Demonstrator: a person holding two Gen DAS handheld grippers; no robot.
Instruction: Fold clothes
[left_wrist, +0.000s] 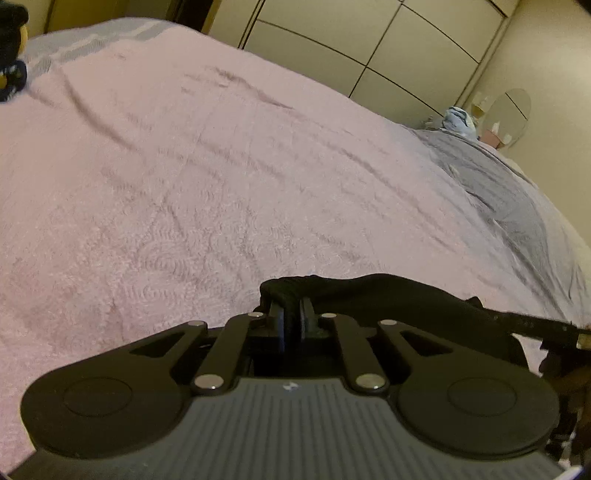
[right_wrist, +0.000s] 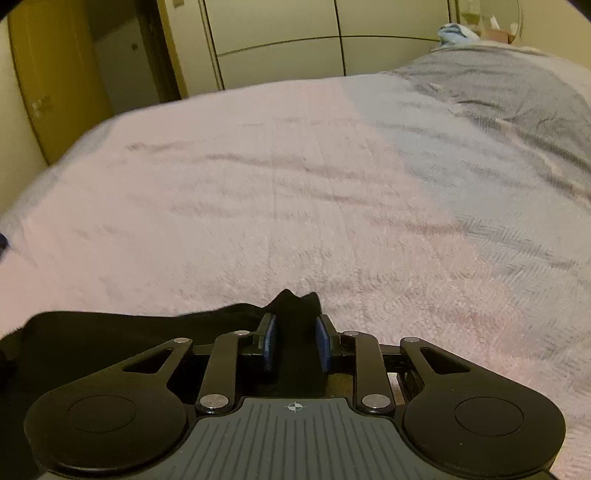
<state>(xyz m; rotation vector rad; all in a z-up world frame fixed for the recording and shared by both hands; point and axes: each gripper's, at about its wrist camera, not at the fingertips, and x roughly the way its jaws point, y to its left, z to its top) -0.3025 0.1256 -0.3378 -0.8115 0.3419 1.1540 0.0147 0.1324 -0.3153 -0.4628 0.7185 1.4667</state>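
At the far left edge of the bed, a dark toy-like object sits on the pink blanket. The left tongs are clenched on an edge of the black garment, which drapes over their tips and runs off to the right. The right tongs grasp the same black garment, a bunched fold standing between the blue pads while the rest trails leftward. Grey bedding covers the bed's right side.
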